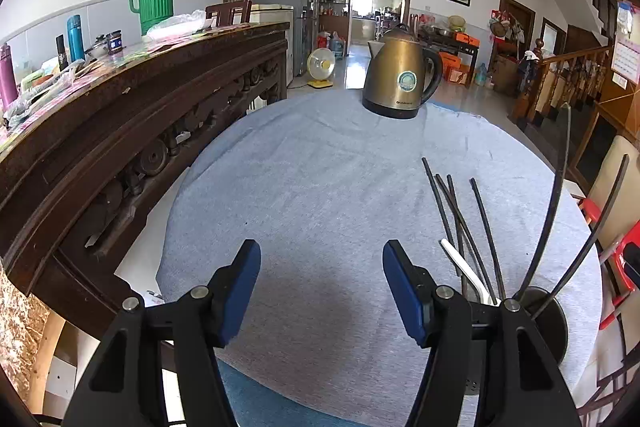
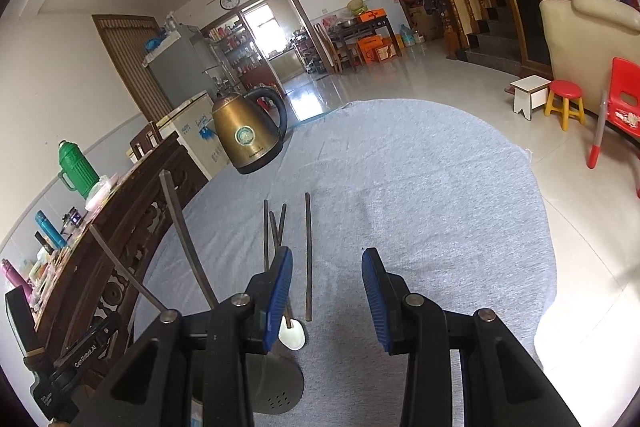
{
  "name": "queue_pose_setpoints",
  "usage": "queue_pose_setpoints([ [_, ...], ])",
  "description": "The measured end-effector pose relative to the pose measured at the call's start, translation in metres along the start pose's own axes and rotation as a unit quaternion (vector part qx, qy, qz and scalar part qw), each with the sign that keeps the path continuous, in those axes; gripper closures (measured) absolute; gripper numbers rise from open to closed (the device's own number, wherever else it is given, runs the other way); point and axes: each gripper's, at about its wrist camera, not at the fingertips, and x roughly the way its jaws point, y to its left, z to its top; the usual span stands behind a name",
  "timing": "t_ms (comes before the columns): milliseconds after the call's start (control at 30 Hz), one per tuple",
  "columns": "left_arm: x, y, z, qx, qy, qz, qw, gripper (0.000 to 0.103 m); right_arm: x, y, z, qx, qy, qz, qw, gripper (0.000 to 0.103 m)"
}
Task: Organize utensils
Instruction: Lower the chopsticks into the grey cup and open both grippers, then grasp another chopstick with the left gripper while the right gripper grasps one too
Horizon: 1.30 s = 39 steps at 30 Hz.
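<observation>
Left claw (image 1: 322,291) open and empty over the grey-clothed counter (image 1: 320,187), right claw (image 2: 326,291) open and empty too, white spoon (image 2: 292,335) beside its left finger, dark chopsticks (image 2: 308,255) lying on the cloth just beyond, brass kettle (image 1: 400,75) at the far edge

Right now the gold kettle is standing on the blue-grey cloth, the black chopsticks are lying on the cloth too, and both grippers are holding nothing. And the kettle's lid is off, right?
Not quite. The kettle has its lid on, as the left wrist view shows. The rest holds: it stands on the cloth, the chopsticks lie there, and the left gripper and right gripper are empty.
</observation>
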Motion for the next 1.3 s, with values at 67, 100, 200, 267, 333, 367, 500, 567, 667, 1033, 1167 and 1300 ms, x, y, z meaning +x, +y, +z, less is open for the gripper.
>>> queue_pose_setpoints([
  [67, 0.003, 0.001, 0.0, -0.002, 0.003, 0.001, 1.0, 0.039, 0.004, 0.0, 0.0, 0.0, 0.005, 0.001, 1.0, 0.064],
  [100, 0.004, 0.002, 0.0, -0.002, 0.004, 0.001, 1.0, 0.039, 0.006, 0.0, -0.001, 0.0, 0.007, 0.002, 1.0, 0.064],
  [200, 0.009, 0.003, 0.0, -0.002, 0.01, 0.004, 0.9999, 0.039, 0.013, 0.0, 0.0, 0.003, 0.014, 0.002, 1.0, 0.064],
  [267, 0.013, 0.003, 0.0, -0.004, 0.015, 0.004, 0.9999, 0.039, 0.018, -0.001, 0.0, 0.006, 0.02, 0.002, 1.0, 0.064],
  [333, 0.018, 0.003, -0.001, -0.004, 0.021, 0.005, 0.9998, 0.039, 0.023, -0.003, -0.001, 0.007, 0.026, 0.001, 1.0, 0.064],
  [367, 0.02, 0.003, -0.001, -0.004, 0.024, 0.005, 0.9997, 0.039, 0.026, -0.004, -0.002, 0.008, 0.029, 0.001, 1.0, 0.064],
  [500, 0.034, 0.002, -0.001, -0.005, 0.039, 0.004, 0.9992, 0.039, 0.039, -0.007, -0.005, 0.011, 0.043, -0.001, 0.999, 0.064],
  [567, 0.044, 0.001, -0.001, -0.004, 0.049, 0.002, 0.9988, 0.039, 0.049, -0.009, -0.007, 0.012, 0.052, -0.003, 0.999, 0.064],
  [667, 0.057, -0.003, 0.0, 0.001, 0.061, -0.003, 0.9982, 0.039, 0.066, -0.012, -0.007, 0.014, 0.068, -0.004, 0.998, 0.064],
  [1033, 0.139, -0.02, 0.047, 0.029, 0.117, -0.049, 0.9915, 0.039, 0.194, -0.003, 0.029, -0.031, 0.168, 0.019, 0.985, 0.064],
  [1167, 0.173, -0.038, 0.075, 0.032, 0.14, -0.062, 0.9876, 0.039, 0.245, 0.009, 0.048, -0.039, 0.198, 0.026, 0.979, 0.064],
  [1300, 0.201, -0.058, 0.096, 0.029, 0.157, -0.073, 0.9845, 0.039, 0.286, 0.03, 0.062, -0.06, 0.218, 0.022, 0.974, 0.064],
])
